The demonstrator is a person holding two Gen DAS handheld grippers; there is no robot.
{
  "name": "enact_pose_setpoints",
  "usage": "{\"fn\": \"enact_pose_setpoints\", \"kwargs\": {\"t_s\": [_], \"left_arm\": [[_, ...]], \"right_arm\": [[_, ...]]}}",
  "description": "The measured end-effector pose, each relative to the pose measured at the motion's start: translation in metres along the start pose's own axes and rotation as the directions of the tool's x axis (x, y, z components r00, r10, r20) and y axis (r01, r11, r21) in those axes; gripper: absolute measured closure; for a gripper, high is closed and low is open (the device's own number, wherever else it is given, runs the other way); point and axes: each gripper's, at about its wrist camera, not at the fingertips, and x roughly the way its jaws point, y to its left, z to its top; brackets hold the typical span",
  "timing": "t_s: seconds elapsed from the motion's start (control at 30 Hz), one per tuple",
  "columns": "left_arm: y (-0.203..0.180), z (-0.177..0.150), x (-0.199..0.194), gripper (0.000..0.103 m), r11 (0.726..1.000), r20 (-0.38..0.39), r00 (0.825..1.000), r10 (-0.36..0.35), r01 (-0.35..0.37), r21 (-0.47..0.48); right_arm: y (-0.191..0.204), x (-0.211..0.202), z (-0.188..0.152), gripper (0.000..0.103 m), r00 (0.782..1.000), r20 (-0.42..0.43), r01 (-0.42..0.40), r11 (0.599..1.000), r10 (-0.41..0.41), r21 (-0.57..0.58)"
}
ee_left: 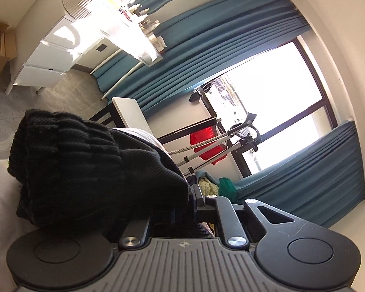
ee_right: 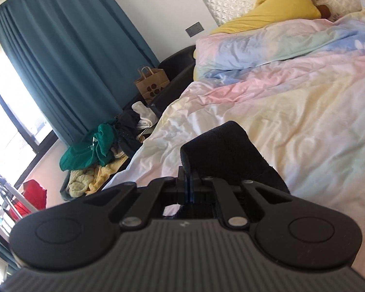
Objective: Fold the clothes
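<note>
A black ribbed knit garment (ee_left: 80, 165) hangs bunched over my left gripper (ee_left: 194, 202), whose jaws are shut on its edge; the view is rolled sideways. My right gripper (ee_right: 189, 182) is shut on another part of the same black garment (ee_right: 231, 150), which folds over just beyond the fingers, above the pastel duvet (ee_right: 292, 102) on the bed. Both fingertips are mostly hidden by the cloth.
A pile of clothes with a green garment (ee_right: 90, 150) and yellow knit lies beside the bed, near a paper bag (ee_right: 152, 82). Teal curtains (ee_left: 231, 56), a window, a white desk (ee_left: 60, 48), a garment steamer stand (ee_left: 219, 146) and a yellow pillow (ee_right: 267, 17) are around.
</note>
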Motion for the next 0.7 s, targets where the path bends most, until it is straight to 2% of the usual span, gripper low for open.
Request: {"fn": "enact_pose_setpoints", "kwargs": {"t_s": [0.13, 0.23, 0.37, 0.43, 0.47, 0.5, 0.57, 0.63, 0.7], "left_arm": [[-0.015, 0.017, 0.087, 0.09, 0.995, -0.005, 0.996, 0.085, -0.085, 0.058], [-0.012, 0.022, 0.15, 0.09, 0.977, -0.026, 0.983, 0.181, -0.177, 0.115], [-0.001, 0.02, 0.221, 0.089, 0.926, -0.083, 0.941, 0.329, -0.305, 0.224], [0.001, 0.009, 0.237, 0.087, 0.885, -0.08, 0.919, 0.387, -0.345, 0.313], [0.002, 0.003, 0.238, 0.087, 0.872, -0.071, 0.917, 0.394, -0.348, 0.344], [0.002, -0.003, 0.238, 0.084, 0.86, -0.062, 0.915, 0.398, -0.349, 0.374], [-0.001, -0.011, 0.225, 0.077, 0.859, -0.054, 0.927, 0.37, -0.32, 0.399], [-0.009, -0.017, 0.207, 0.043, 0.869, -0.061, 0.941, 0.333, -0.28, 0.408], [-0.015, -0.024, 0.183, 0.035, 0.886, -0.073, 0.958, 0.278, -0.227, 0.404]], "right_arm": [[0.067, 0.071, -0.016, 0.098, 1.0, -0.009, 0.003, 0.99, -0.004, -0.144], [0.096, 0.122, -0.041, 0.098, 0.999, -0.042, 0.002, 0.977, -0.011, -0.215], [0.113, 0.177, -0.08, 0.097, 0.994, -0.106, 0.0, 0.941, -0.038, -0.339], [0.115, 0.193, -0.099, 0.096, 0.986, -0.153, -0.001, 0.911, -0.069, -0.413], [0.112, 0.196, -0.103, 0.093, 0.983, -0.171, -0.012, 0.909, -0.065, -0.416], [0.106, 0.195, -0.102, 0.092, 0.982, -0.183, -0.032, 0.922, -0.043, -0.385], [0.097, 0.189, -0.093, 0.084, 0.98, -0.199, -0.079, 0.939, 0.012, -0.334], [0.091, 0.179, -0.078, 0.075, 0.97, -0.231, -0.139, 0.944, 0.069, -0.301], [0.08, 0.159, -0.06, 0.066, 0.969, -0.219, -0.175, 0.947, 0.117, -0.268]]}}
